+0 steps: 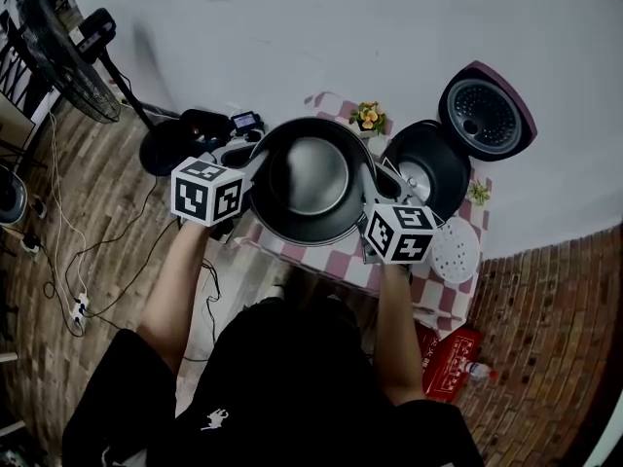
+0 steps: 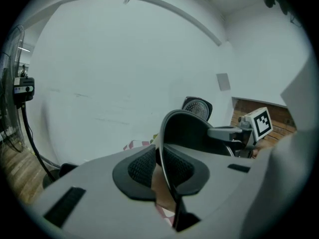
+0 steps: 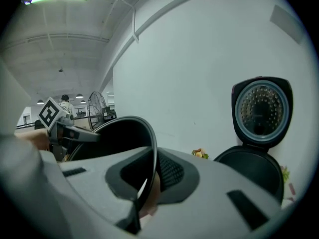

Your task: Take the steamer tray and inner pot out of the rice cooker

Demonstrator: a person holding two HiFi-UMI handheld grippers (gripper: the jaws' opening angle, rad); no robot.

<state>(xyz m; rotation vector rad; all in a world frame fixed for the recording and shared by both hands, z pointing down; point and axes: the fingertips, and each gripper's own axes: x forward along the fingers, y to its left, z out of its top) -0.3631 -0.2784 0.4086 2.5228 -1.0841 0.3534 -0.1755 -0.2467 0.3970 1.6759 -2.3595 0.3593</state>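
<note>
1. The fingers (image 2: 139,167) of the left gripper (image 2: 160,166) are pinching narrowly on the thin rim of the inner pot (image 1: 311,178), one pad inside the wall and one outside.
2. The fingers (image 3: 172,173) of the right gripper (image 3: 149,176) are clamping the opposite side of that rim in the same way. The two grips are likely sharing the load so the pot is hanging level rather than tipping.
3. The pot is sitting between the two grippers, out of the rice cooker (image 1: 428,168) and just to its left. It seems to be raised above the checked worktop (image 1: 336,261).
4. The cooker is standing open with its lid (image 1: 485,115) tilted back, leaving the well clear.
5. The steamer tray (image 1: 455,249), a white perforated disc, is lying on the worktop near its front right corner, already out of the way. Setting the pot down looks like the only step left.
</note>
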